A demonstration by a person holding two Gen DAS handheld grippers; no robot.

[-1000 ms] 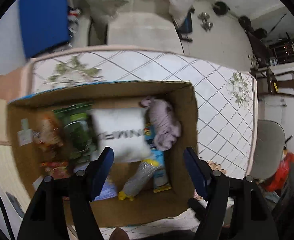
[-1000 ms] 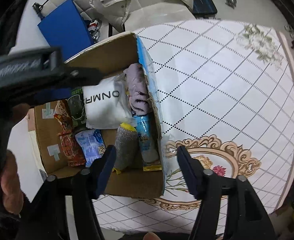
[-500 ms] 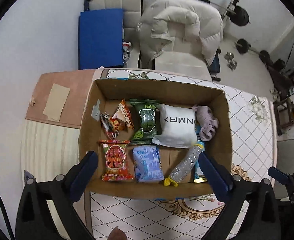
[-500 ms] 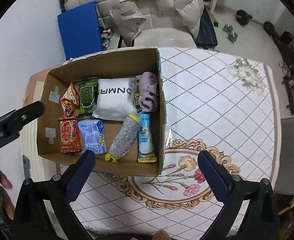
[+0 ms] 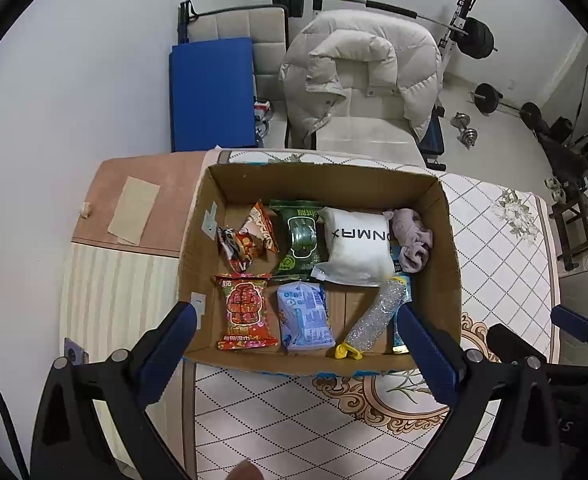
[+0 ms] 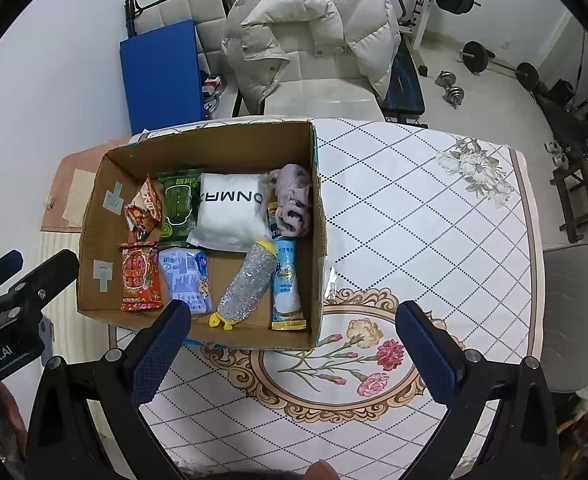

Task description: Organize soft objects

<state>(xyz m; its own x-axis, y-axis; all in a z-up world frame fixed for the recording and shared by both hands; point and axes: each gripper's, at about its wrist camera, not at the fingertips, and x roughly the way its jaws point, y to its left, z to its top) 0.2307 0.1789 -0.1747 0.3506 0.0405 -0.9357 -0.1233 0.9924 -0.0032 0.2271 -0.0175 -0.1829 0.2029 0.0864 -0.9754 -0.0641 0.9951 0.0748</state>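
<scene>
Both grippers' jaws spread above cardboard box, white pouch beside purple cloth.

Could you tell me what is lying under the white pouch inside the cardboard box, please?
The white pouch overlaps an edge of the green wipes pack and rests on the cardboard box floor. Anything directly beneath it is hidden.

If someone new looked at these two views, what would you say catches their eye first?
Most likely the open cardboard box on the patterned tablecloth, packed with soft items: a white pillow pack in the back row, a red snack bag at the front left and a glittery silver pouch lying at a slant. Both the left gripper and the right gripper hang open above, holding nothing.
</scene>
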